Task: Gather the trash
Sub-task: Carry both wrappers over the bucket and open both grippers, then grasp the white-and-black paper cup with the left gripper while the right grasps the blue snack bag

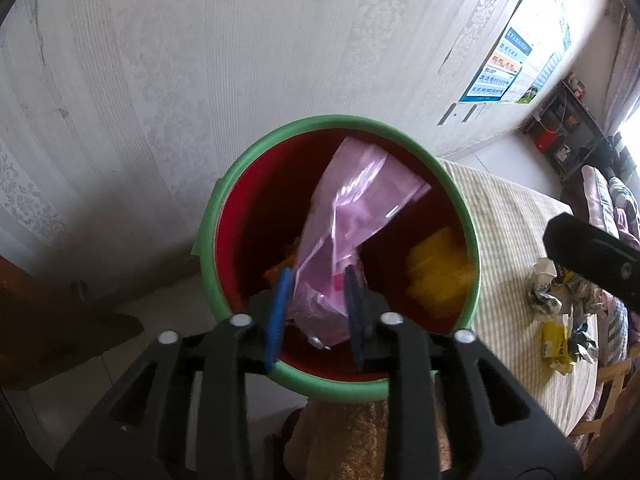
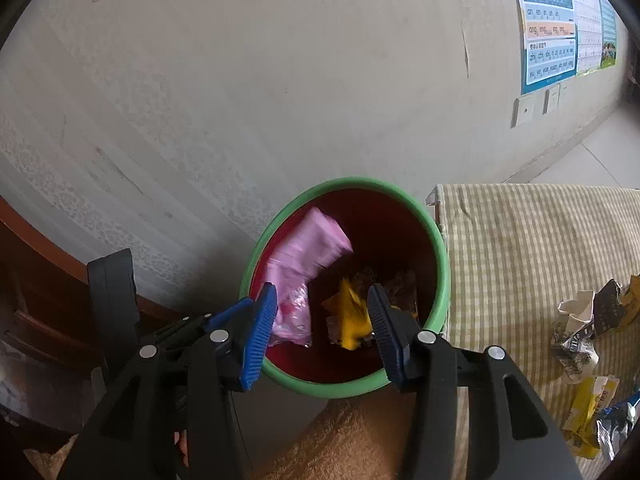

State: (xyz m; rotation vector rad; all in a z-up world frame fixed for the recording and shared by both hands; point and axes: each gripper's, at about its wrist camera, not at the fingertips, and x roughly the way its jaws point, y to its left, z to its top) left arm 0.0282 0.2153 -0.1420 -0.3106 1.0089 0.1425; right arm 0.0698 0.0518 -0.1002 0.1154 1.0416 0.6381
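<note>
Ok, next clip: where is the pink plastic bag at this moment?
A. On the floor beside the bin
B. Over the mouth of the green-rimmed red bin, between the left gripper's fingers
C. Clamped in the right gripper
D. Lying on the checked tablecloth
B: the pink plastic bag sits between the fingers of the left gripper, inside the rim of the bin; the right gripper has no bag in it.

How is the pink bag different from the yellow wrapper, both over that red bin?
The pink bag is large, translucent and stands tall, reaching toward the bin's green rim; the yellow wrapper is smaller, opaque and sits lower. The pink bag lies between the left gripper's fingers; the yellow wrapper shows between the right gripper's open fingers, apparently untouched and blurred. Both are over or inside the red bin.
</note>
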